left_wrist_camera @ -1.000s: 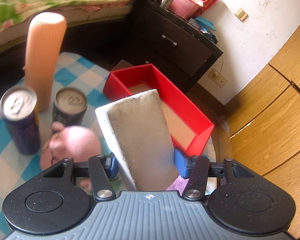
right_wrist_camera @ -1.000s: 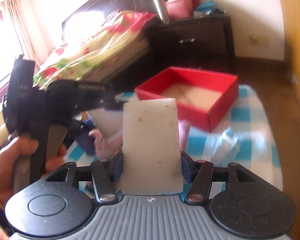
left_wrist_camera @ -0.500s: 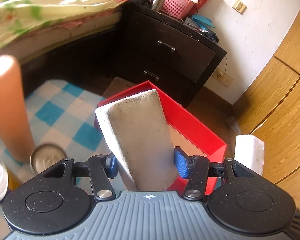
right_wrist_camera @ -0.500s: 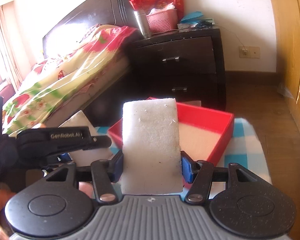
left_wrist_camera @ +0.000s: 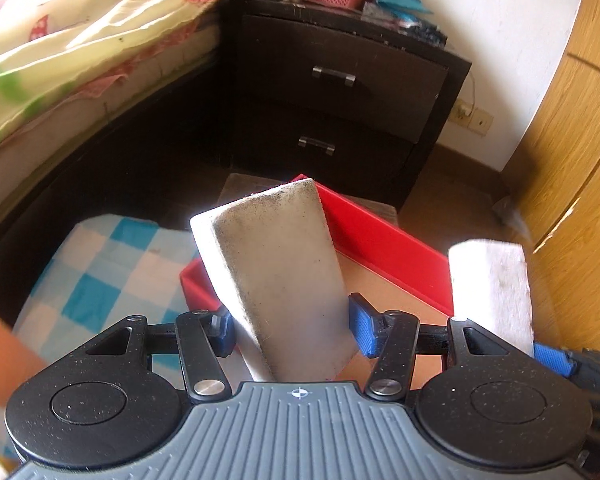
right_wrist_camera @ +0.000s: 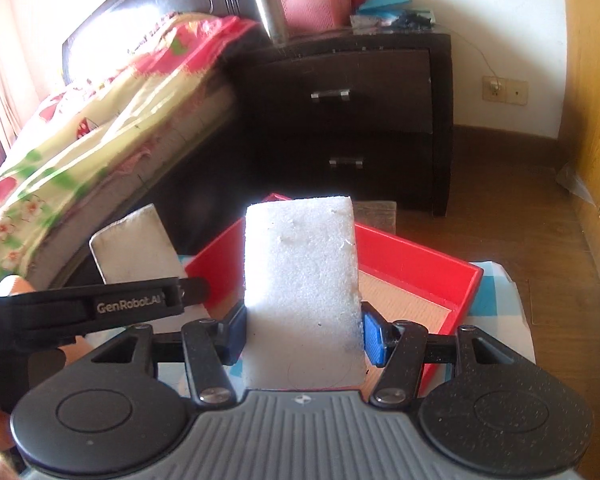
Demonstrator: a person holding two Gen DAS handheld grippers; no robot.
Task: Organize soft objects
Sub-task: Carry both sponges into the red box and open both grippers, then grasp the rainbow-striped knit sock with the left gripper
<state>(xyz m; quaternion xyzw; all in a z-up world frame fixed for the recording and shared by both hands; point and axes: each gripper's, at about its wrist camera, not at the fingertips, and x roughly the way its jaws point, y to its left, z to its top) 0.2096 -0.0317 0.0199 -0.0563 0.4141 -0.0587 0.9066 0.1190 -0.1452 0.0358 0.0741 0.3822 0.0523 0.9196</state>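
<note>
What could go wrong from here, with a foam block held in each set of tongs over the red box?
1. The left tongs and right tongs sit side by side, so they could collide over the red box.
2. The grey sponge sits tilted in its grip and may land against the box wall or outside.
3. The box rests near the far edge of the checked cloth; a nudge might push it off.

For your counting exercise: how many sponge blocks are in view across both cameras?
2. The grey sponge is clamped in the left gripper; the white sponge in the right gripper, both above the red box. Others may be hidden.
</note>
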